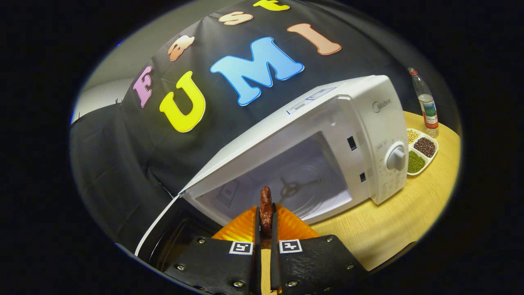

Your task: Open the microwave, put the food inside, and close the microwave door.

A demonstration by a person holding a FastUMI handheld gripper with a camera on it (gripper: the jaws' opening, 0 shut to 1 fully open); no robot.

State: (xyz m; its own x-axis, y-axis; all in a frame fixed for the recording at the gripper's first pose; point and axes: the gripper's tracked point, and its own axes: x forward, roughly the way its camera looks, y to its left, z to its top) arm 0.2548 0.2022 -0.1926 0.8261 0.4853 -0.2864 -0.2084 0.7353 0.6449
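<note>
Tongs [266, 223] clamped on a dark reddish-brown piece of food [266, 209], both fingers pressed against its sides, the piece standing upright between them and poking out just past their tips. Beneath the fingers sits an orange ribbed piece [286, 227], spread fan-like to either side.

Directly ahead, a white microwave [360, 123] stands on the pale wooden counter [393, 229], appearing tilted in this view. Its door [163, 229] hangs open, swung out to the left of the fingers, dark glass framed by a white edge. The food is held right at the mouth of the lit cavity [286, 180], whose glass turntable and roller ring lie just beyond it with bare room all around. The cavity's lower lip runs just ahead of the fingertips.

Right of the cavity, the control panel carries a round white knob [396, 157]. Beyond the microwave's right side, a white divided dish [421, 150] holds pale, dark and green grains, with a clear bottle [425, 104] standing just behind it. Open counter stretches to the right of the tongs.
</note>
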